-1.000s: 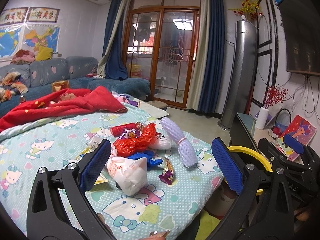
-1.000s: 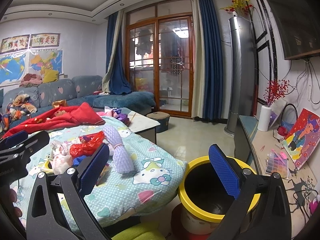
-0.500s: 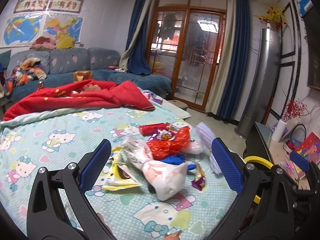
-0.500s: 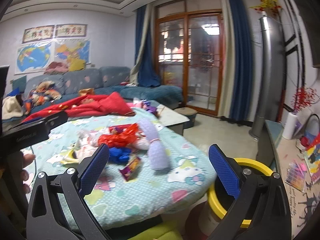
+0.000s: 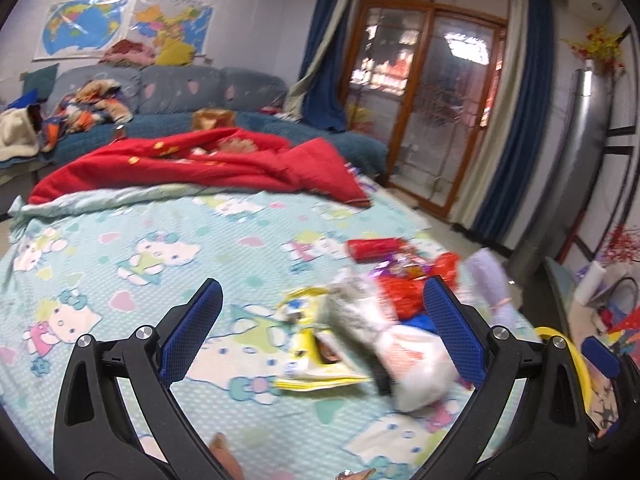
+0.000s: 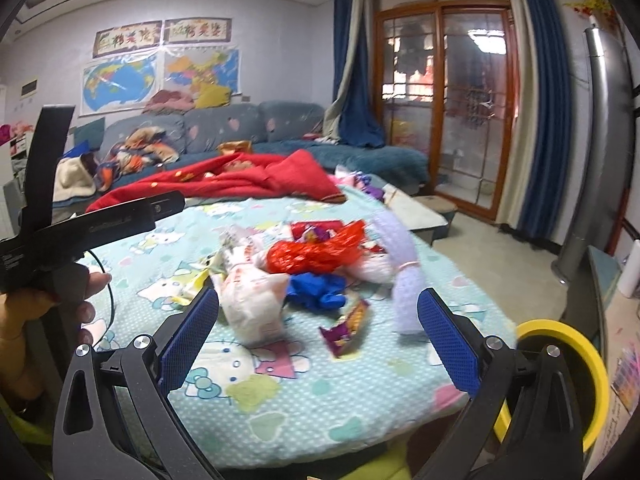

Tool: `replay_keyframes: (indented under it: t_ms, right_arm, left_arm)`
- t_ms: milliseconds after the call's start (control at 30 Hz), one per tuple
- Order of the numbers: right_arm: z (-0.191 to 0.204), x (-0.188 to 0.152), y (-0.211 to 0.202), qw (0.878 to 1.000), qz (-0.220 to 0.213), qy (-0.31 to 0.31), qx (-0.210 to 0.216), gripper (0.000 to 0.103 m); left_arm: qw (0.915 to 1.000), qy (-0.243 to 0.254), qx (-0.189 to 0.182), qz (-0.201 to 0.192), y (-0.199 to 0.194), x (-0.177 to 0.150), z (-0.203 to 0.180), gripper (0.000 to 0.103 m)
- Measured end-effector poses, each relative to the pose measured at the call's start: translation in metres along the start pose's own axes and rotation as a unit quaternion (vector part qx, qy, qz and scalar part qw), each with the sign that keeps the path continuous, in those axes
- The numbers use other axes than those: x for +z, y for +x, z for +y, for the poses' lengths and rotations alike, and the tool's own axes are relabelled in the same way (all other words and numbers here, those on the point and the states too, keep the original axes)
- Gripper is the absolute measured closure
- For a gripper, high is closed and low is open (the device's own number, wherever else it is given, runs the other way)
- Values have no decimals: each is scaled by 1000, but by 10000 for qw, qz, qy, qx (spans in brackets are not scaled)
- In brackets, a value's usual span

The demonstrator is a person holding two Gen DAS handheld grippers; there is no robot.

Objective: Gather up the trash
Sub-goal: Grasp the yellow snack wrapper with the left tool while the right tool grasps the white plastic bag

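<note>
Since a second ago both views have swung left: the trash pile has slid from the centre of the left wrist view toward its right side, and the yellow-rimmed bin [image 6: 560, 364] has shifted from between the right gripper's fingers to the far right edge.

The pile lies on the Hello Kitty bedspread [image 6: 280, 392] near the bed's right edge: a white plastic bag [image 6: 256, 300], a red plastic bag [image 6: 316, 254], a blue crumpled piece [image 6: 320, 290], a purple-orange candy wrapper [image 6: 346, 330], a lilac foam net sleeve [image 6: 402, 268] and a yellow packet [image 5: 316, 348].

The left gripper [image 5: 324, 336] and right gripper [image 6: 318, 336] are both spread wide and hold nothing. This looks like the approach step, with nothing collected yet. Next, one gripper must descend onto a single piece, probably the white bag, and pinch it.

The bin stands just beside the bed; its inside is not visible.
</note>
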State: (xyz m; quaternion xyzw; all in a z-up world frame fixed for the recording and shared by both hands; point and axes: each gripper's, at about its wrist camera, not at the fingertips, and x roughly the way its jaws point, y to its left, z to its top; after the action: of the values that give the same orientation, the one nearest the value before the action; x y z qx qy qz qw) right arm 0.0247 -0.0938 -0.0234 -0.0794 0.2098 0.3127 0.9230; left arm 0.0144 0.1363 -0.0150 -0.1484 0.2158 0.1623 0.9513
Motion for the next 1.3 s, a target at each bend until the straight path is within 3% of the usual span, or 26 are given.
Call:
replay_keyframes:
  t_ms: [167, 367, 533, 800, 967, 1167, 1300]
  right_arm:
    - [6, -1, 19, 9991, 171, -71, 388, 6]
    - [15, -2, 53, 9960, 543, -90, 698, 9]
    - [19, -5, 78, 9918, 914, -96, 883, 22]
    - [16, -10, 93, 9876, 1108, 53, 1114, 42]
    - [13, -15, 90, 9846, 1128, 129, 1326, 56]
    - [11, -17, 88, 9832, 1119, 189, 1427, 62]
    - [11, -16, 84, 9829, 1076, 185, 1482, 64]
  left_arm:
    - [9990, -86, 248, 363, 22, -2, 24, 11]
    - [9968, -200, 152, 753, 43, -9, 42, 11]
    - [9942, -277, 0, 1036, 57, -15, 47, 30]
    - [9838, -579, -676, 1554, 77, -32, 45, 43]
    - [9752, -711, -911, 1886, 90, -44, 41, 59]
    - [9713, -714, -1069, 2003, 94, -51, 37, 68]
    - [9700, -646, -1108, 2064, 94, -55, 34, 79]
